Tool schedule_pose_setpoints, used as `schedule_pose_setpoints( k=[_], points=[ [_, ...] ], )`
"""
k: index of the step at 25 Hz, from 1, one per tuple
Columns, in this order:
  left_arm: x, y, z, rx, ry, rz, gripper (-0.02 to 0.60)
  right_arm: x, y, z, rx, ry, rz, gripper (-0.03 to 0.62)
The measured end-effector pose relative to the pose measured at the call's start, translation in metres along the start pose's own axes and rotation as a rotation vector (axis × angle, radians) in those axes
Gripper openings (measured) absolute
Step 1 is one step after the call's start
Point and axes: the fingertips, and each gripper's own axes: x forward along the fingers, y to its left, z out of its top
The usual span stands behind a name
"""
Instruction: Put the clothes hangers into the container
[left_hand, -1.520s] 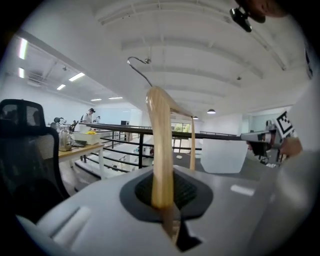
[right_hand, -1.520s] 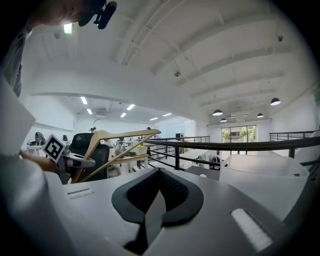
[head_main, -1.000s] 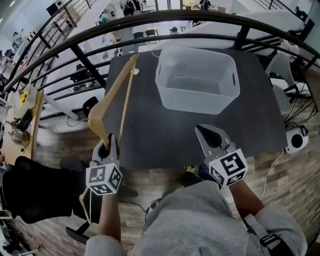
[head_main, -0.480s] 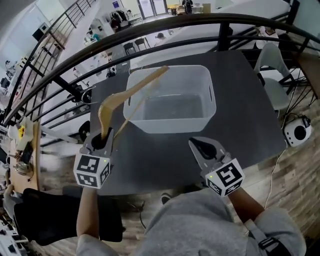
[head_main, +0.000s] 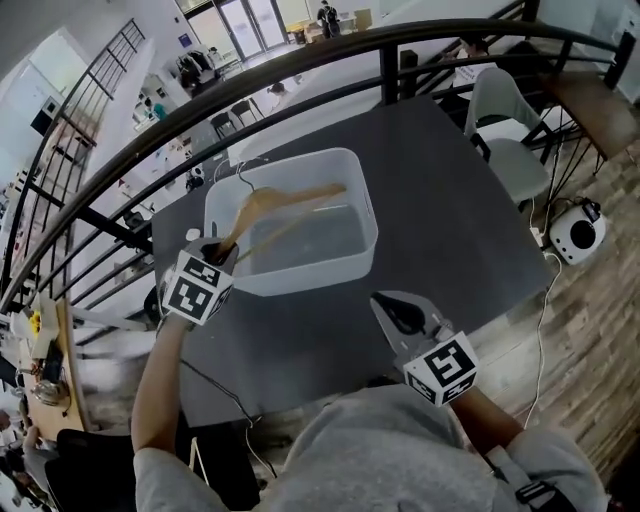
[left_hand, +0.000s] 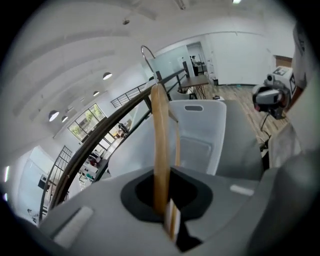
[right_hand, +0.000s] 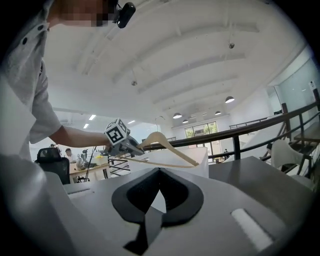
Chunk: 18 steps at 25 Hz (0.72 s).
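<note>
A wooden clothes hanger (head_main: 290, 200) with a metal hook hangs over the white plastic container (head_main: 366, 222) on the dark table (head_main: 450, 200). My left gripper (head_main: 222, 248) is shut on one end of it, at the container's near left corner. In the left gripper view the hanger (left_hand: 160, 145) runs straight out from the shut jaws, with the container (left_hand: 202, 135) beyond. My right gripper (head_main: 396, 310) hovers at the table's near edge, shut and empty. The right gripper view shows the left gripper (right_hand: 129, 146), the hanger (right_hand: 167, 144) and the container (right_hand: 192, 161) ahead.
A black curved railing (head_main: 300, 60) runs behind the table. A white chair (head_main: 505, 115) stands at the far right. A white round device (head_main: 573, 232) and a cable (head_main: 545, 300) lie on the wooden floor to the right.
My left gripper has carried the hanger from the table's left side to over the container and tipped it flatter. The right gripper has shifted a little along the table's near edge.
</note>
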Motion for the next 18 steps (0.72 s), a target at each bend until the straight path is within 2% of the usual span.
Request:
schedule_pose_setpoints(
  k=[4,10,14,18],
  points=[
    [0.040,-0.001,0.014,0.083,0.088,-0.040,0.008,-0.009,-0.018,0.001,0.000,-0.004,-0.037,-0.002],
    [0.086,-0.021,0.021,0.161,0.219,-0.125,0.008,-0.024,-0.039,0.001,0.008,-0.025,-0.083,-0.002],
    [0.099,-0.019,0.028,0.172,0.233,-0.114,0.008,-0.030,-0.045,0.001,0.007,-0.034,-0.098,-0.002],
    [0.106,0.003,0.023,0.185,0.265,-0.018,0.009,-0.026,-0.046,0.002,-0.001,-0.024,-0.100,-0.002]
  ],
)
